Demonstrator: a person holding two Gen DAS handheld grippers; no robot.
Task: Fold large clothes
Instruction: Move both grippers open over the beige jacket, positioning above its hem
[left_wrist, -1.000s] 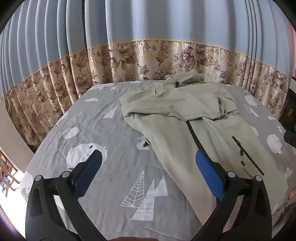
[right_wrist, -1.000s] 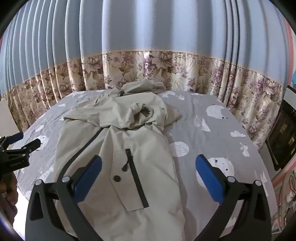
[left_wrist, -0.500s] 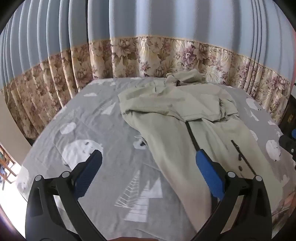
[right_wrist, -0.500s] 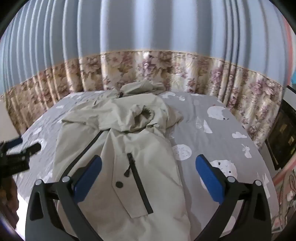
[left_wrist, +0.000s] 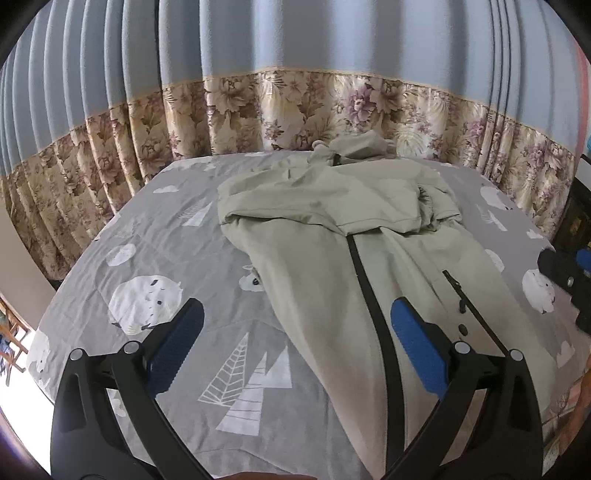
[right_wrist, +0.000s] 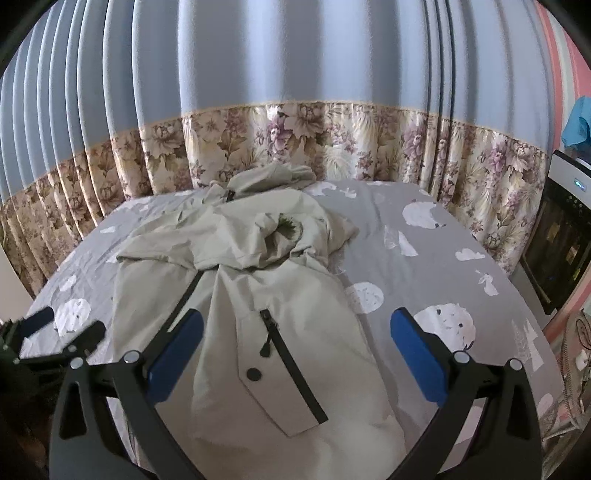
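1. Here, a pale olive-beige zip-front jacket (left_wrist: 332, 258) lies spread along the bed with the grey animal-and-tree print sheet (left_wrist: 155, 266), its hem toward the near edge and its collar bunched at the far edge against the curtain.
2. The jacket's upper part is folded over itself in a crumpled heap (right_wrist: 258, 236); how the sleeves lie within that heap is hard to make out.
3. A black central zipper (left_wrist: 369, 295) runs down the jacket body, and its lower end is cut off behind the left gripper's frame.
4. A slanted black pocket zipper (right_wrist: 288, 362) and a dark snap button (right_wrist: 253, 374) sit on the pocket flap near the hem.
5. The left gripper (left_wrist: 295, 347) hangs above the near edge, blue-padded fingers spread wide and holding nothing, one over bare sheet and one over the jacket.
6. The right gripper (right_wrist: 295, 350) likewise has its fingers wide apart and empty, straddling the jacket's right side.
7. The blue curtain with a floral lower band (right_wrist: 332, 147) hides the wall beyond the far edge.
8. A dark appliance (right_wrist: 561, 236) is cut off past the bed's right edge.
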